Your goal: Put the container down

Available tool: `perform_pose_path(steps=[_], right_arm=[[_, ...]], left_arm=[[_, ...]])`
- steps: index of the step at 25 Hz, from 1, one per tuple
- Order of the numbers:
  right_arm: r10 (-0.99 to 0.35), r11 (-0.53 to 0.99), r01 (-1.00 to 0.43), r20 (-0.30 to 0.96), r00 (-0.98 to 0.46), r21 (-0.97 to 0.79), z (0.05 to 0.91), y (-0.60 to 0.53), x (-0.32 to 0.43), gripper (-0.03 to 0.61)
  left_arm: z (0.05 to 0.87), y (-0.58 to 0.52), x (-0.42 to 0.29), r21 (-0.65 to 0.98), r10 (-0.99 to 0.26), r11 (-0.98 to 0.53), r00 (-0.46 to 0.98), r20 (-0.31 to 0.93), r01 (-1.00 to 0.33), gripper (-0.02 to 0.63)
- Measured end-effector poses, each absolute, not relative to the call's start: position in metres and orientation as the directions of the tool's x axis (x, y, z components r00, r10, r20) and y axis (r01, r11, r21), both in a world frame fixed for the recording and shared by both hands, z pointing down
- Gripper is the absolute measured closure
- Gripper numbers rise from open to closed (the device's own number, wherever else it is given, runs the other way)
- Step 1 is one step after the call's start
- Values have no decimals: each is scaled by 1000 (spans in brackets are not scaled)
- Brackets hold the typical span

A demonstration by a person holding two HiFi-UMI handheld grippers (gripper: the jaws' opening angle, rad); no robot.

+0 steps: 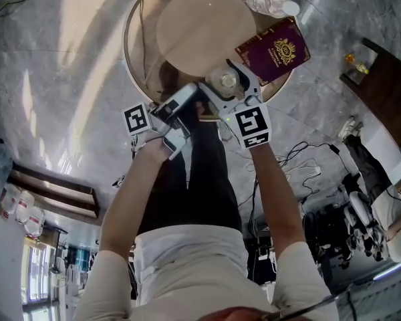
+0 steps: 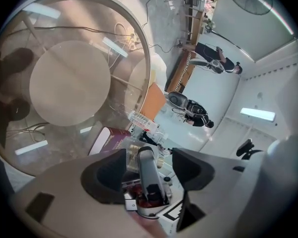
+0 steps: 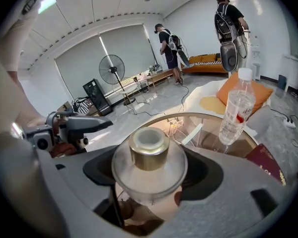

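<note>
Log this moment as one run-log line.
right gripper: shut on container | left gripper: open, empty | container: over glass table near edge | bottle, book: on table

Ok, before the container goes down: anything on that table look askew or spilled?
Nothing spilled. Only the maroon booklet lies askew at the rim of the glass table, one corner seemingly past the edge. The water bottle stands upright, as does the container in the right gripper.

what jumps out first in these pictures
The right gripper is shut on a clear container with a gold lid at the near edge of the round glass table. A maroon booklet lies on the table's right side, a water bottle just beyond it. The left gripper hangs open and empty alongside.
</note>
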State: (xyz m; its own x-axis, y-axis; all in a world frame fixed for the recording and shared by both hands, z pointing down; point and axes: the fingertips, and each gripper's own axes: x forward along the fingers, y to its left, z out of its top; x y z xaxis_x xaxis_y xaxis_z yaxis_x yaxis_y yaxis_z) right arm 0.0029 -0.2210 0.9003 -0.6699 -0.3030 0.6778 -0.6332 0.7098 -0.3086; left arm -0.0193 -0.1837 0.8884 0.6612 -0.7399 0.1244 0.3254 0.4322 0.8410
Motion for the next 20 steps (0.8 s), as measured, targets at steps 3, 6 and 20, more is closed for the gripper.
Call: perform_pose_path(steps=[3,6,20], right_arm=[[-313,702,-646,685,-658,-300,921,-222,0,242],[-329,688,-666,695,-640,-288,941,-223,-1,242],[-383,634,-745,752,-537,-209,1018,-220,3,242]], left_arm=[[901,-182,-19,842,-727,439,675,127,314,348],[913,-180,-20,839,-716,453,683,141,301,348],[961,-164,-40,892,-615,451,736,284,32,361]])
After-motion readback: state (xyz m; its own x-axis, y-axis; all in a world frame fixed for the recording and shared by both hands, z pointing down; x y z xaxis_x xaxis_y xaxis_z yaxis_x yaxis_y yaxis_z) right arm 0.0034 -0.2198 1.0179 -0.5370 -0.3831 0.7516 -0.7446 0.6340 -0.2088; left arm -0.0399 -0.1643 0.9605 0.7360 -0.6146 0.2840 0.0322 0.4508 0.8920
